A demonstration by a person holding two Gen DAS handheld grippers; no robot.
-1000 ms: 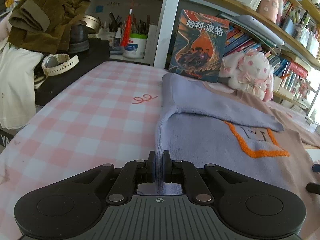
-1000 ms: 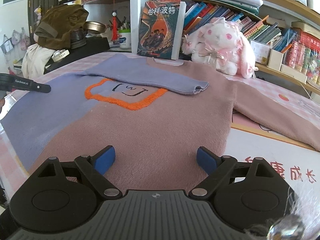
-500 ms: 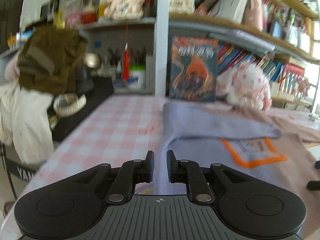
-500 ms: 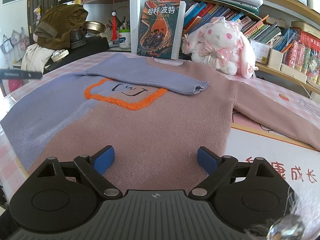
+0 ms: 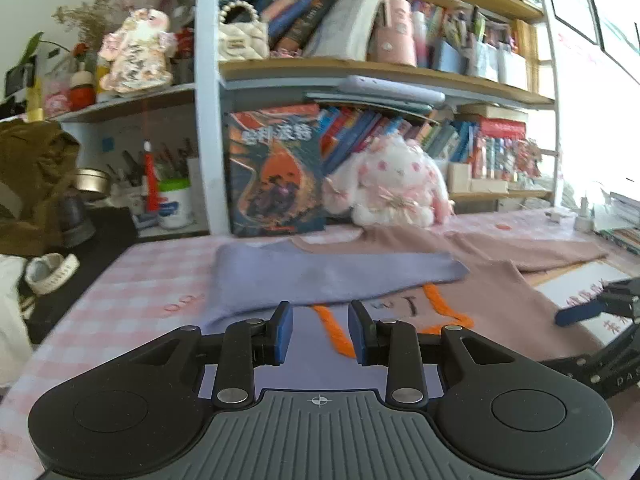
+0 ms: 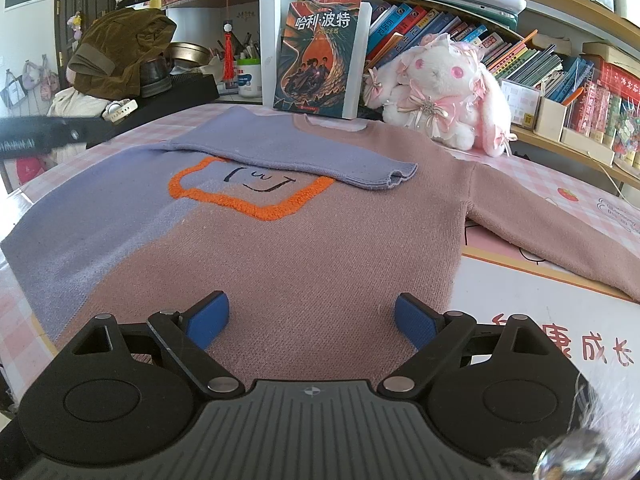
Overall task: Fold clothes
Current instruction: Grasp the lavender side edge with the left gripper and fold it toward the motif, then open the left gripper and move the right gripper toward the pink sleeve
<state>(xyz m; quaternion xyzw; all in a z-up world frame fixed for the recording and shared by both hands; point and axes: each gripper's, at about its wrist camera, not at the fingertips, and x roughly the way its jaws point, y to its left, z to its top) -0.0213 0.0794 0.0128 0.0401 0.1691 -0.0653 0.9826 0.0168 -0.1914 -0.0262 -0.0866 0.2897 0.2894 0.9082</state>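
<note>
Right wrist view shows your sweater (image 6: 304, 240) flat on the table (image 6: 532, 304), purple sleeve (image 6: 288, 152) folded across, pink sleeve (image 6: 560, 232) outstretched, both claws, right claw (image 6: 308, 320) and left claw (image 5: 319, 334), spread and empty.

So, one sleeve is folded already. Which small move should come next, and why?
Probably send the right claw, open and empty, toward the pink sleeve. It lies stretched out on the table, while the purple sleeve already lies across the sweater chest.

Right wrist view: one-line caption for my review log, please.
Open right tool over a pink-and-lilac sweater, lilac sleeve folded across its chest, pink sleeve outstretched.
</note>
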